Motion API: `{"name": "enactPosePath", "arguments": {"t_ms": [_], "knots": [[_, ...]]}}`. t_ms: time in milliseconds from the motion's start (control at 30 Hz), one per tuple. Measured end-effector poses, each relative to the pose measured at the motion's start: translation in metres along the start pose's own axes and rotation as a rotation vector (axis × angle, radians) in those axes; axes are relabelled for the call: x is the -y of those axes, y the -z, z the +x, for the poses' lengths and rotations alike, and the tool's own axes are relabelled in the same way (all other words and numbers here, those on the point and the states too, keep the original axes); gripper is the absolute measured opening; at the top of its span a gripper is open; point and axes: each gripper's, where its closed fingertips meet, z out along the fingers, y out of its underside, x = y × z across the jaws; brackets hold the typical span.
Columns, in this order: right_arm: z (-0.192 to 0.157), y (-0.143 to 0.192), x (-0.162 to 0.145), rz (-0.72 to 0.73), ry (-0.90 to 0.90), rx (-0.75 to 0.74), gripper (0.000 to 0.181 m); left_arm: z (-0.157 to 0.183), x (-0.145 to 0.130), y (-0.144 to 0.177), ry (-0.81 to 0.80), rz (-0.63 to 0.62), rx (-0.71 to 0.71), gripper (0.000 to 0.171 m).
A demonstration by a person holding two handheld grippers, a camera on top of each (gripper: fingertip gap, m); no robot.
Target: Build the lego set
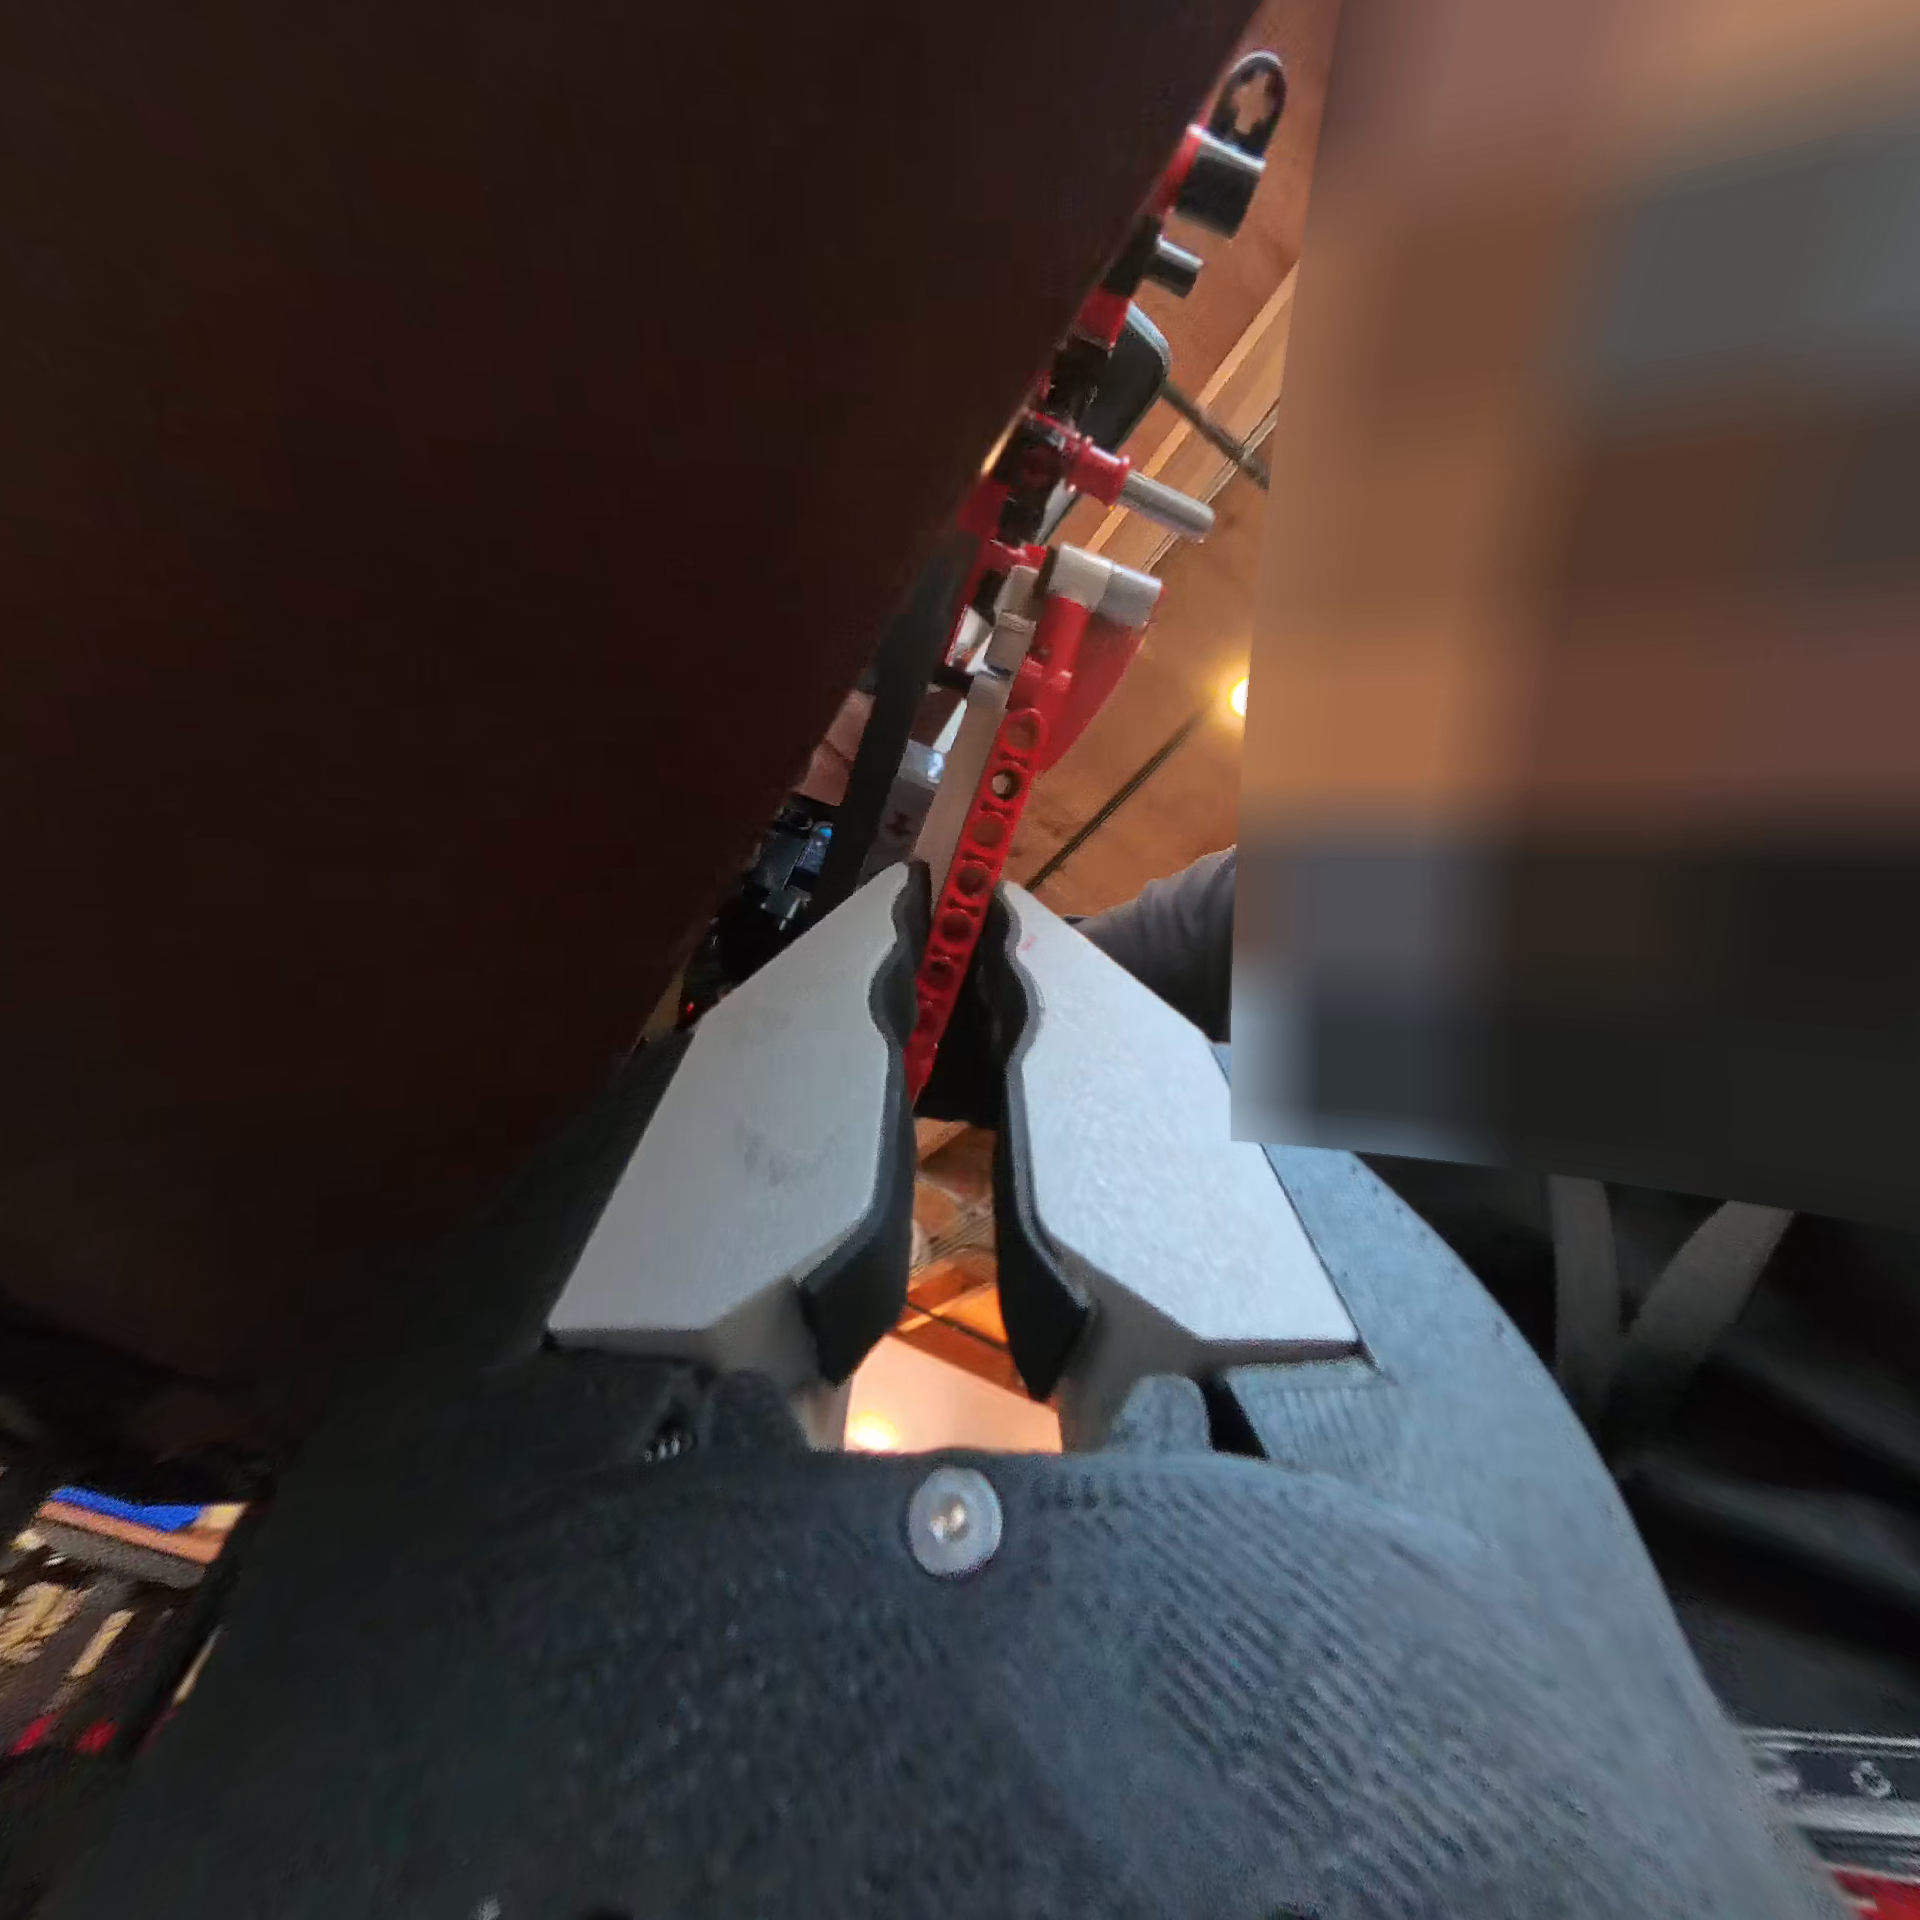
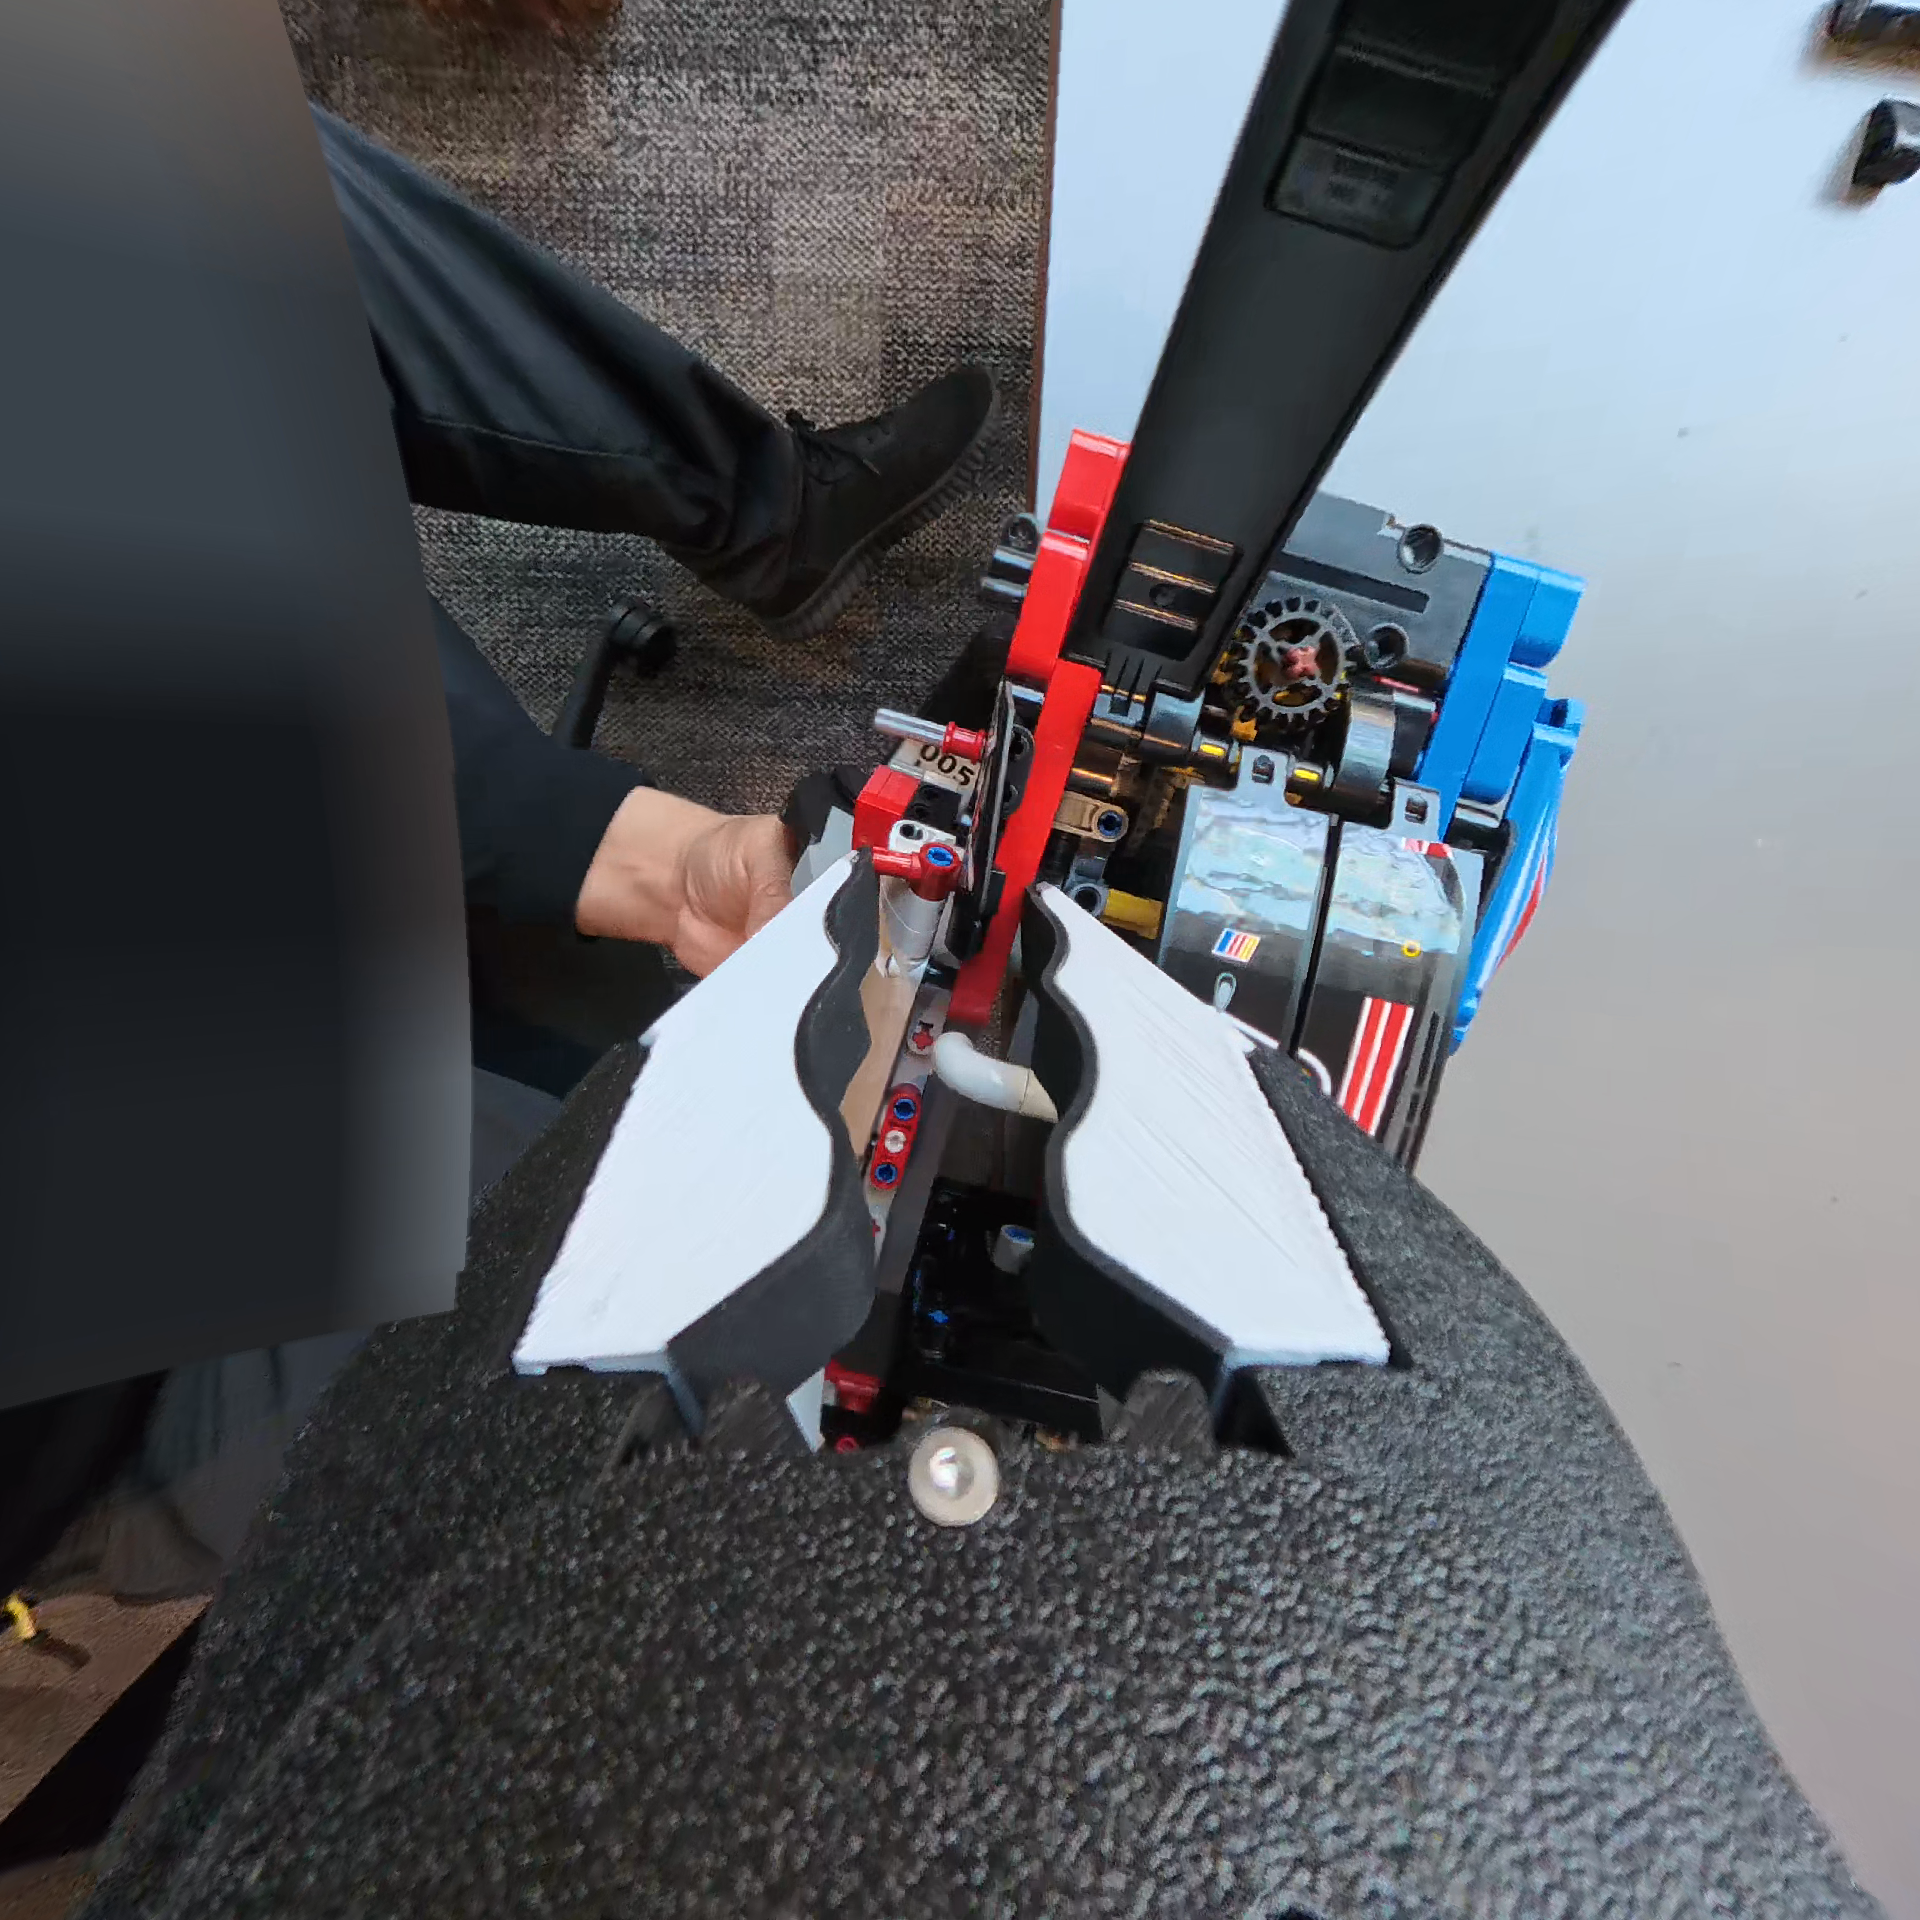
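Both grippers are working the lego model at the white table's edge: left gripper pinching its red beam, right gripper straddling the side, grip unclear. Grey carpet is showing below.

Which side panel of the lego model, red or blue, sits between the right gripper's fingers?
The red side panel. Its lower end runs down into the open right gripper, while the blue side panel stands on the model's far side, clear of it.

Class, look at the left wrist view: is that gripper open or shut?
Shut. The left gripper has its black pads pressed against both sides of the red holed beam, pinching it near the fingertips.
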Motion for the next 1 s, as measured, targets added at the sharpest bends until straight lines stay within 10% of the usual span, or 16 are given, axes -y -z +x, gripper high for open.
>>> {"name": "enactPosePath", "arguments": {"t_ms": [233,1000], "knots": [[0.000,0.001,0.000,0.066,-0.014,-0.011,0.023,0.003,0.011,0.011,0.119,-0.197,0.051,0.011],[-0.009,0.012,-0.023,0.015,-0.141,0.092,0.046,-0.005,-0.013,0.002,0.228,-0.182,-0.098,0.009]]}}
